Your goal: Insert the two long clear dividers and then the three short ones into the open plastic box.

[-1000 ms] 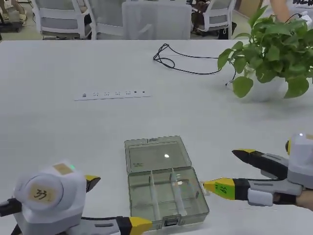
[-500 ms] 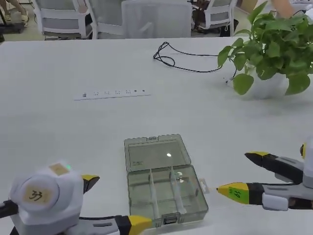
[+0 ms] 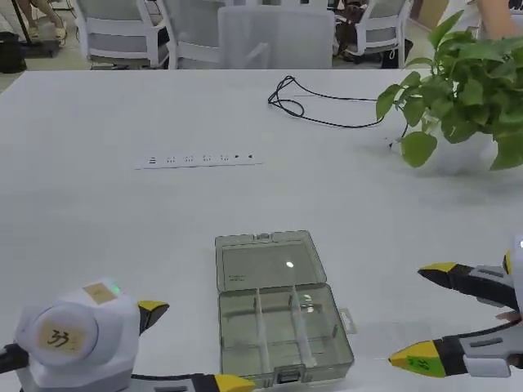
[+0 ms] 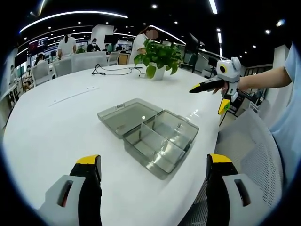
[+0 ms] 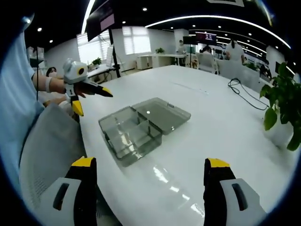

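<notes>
Plastic box (image 3: 282, 327), clear with a grey tint, is seen lying open on a white table (image 3: 98, 212), close to the near edge and between the two grippers. Its lid (image 3: 268, 260) is folded back flat on the far side. Two long clear dividers (image 3: 260, 331) are set upright in the base, side by side and running front to back, so that three lanes are formed.

The left gripper (image 3: 192, 345) is held low, just left of the box, with its yellow-tipped jaws spread wide and nothing gripped. The right gripper (image 3: 421, 314) is held to the right of the box, apart from it, with its jaws likewise spread and empty.

Farther back on the table, a white power strip (image 3: 198, 160), a looped black cable (image 3: 310, 102) and a potted green plant (image 3: 466, 90) are placed. Office chairs (image 3: 122, 28) are lined up beyond the far edge.
</notes>
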A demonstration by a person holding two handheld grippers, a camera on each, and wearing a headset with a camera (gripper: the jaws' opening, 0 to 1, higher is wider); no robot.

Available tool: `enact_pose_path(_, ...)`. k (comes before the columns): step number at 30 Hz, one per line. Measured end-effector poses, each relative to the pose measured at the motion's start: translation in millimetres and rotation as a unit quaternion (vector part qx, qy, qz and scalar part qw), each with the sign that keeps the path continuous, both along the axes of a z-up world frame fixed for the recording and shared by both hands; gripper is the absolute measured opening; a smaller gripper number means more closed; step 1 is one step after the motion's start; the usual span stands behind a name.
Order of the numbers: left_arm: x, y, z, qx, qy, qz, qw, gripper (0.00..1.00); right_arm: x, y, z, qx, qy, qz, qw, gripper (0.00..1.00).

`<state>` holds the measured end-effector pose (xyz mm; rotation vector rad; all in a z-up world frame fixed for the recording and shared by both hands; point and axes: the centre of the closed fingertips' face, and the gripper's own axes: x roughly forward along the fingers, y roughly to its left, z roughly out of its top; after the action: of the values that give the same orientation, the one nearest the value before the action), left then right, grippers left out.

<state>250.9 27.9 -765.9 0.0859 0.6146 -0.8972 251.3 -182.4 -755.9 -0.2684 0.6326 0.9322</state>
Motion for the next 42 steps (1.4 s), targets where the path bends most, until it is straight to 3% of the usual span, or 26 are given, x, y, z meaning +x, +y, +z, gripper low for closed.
enact_pose_path(4, -0.4, -0.3, 0.1, 0.002, 0.001, -0.008, 1.0, 0.95, -0.8, -0.6, -8.9, -0.041, 0.006, 0.048, 0.998, 0.93)
enact_pose_path(9, -0.7, 0.0, 0.5, 0.002, 0.0, -0.01, 1.0, 0.94, 0.1, -1.5, -21.0, -0.093, 0.014, 0.104, 0.9902, 0.92)
enact_pose_path(13, -0.5, 0.5, 0.8, -0.002, 0.001, -0.003, 1.0, 0.94, 3.4, -0.4, -28.3, -0.11, 0.02, 0.127, 0.9857, 0.88)
enact_pose_path(20, -3.4, 1.8, -2.0, -0.003, 0.004, 0.004, 1.0, 0.94, 3.0, -5.1, -53.8, -0.159, 0.039, 0.186, 0.9687, 0.8)
enact_pose_path(32, -3.7, 5.9, -3.2, -0.005, 0.006, 0.017, 0.9998, 0.93, 8.0, -6.7, -76.7, -0.214, 0.055, 0.237, 0.946, 0.64)
enact_pose_path(36, -3.1, 5.7, -3.6, -0.005, 0.006, 0.018, 0.9998, 0.93, 10.4, -6.3, -81.0, -0.224, 0.059, 0.246, 0.9413, 0.53)
enact_pose_path(42, -2.2, 5.4, -3.5, -0.006, 0.006, 0.02, 0.9998, 0.93, 10.6, -7.1, -87.9, -0.24, 0.066, 0.26, 0.9331, 0.46)
